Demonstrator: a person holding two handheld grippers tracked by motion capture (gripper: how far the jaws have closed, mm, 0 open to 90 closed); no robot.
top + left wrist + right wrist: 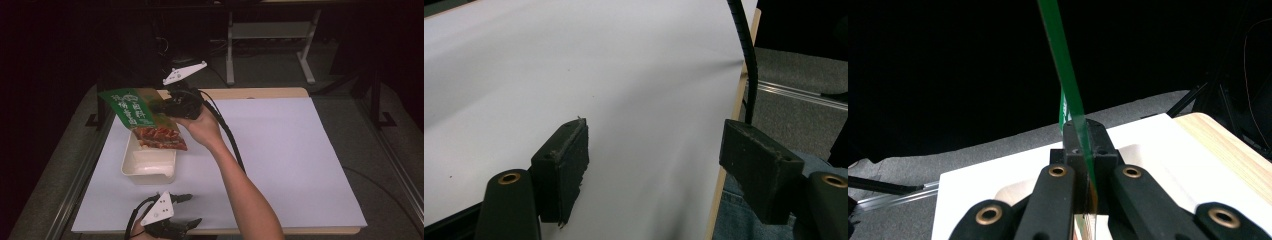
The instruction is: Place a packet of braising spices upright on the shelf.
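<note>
A flat food packet (142,117), green at the top with a red picture lower down, hangs tilted over a cream rectangular tray (149,170) at the table's left. My right gripper (161,106) is shut on the packet's right edge, above the tray's far end. In the right gripper view the packet (1064,75) stands edge-on as a thin green strip pinched between the black jaws of my right gripper (1083,142), with the tray (1013,192) below. My left gripper (192,210) rests at the table's front edge, and the left gripper view shows my left gripper (654,150) open with nothing between its jaws.
A white sheet (280,150) covers most of the wooden table (280,93). A black cable (227,137) trails from the right gripper along the forearm. Table legs and a dark floor lie beyond the far edge. A lap in jeans (729,215) is at the near edge.
</note>
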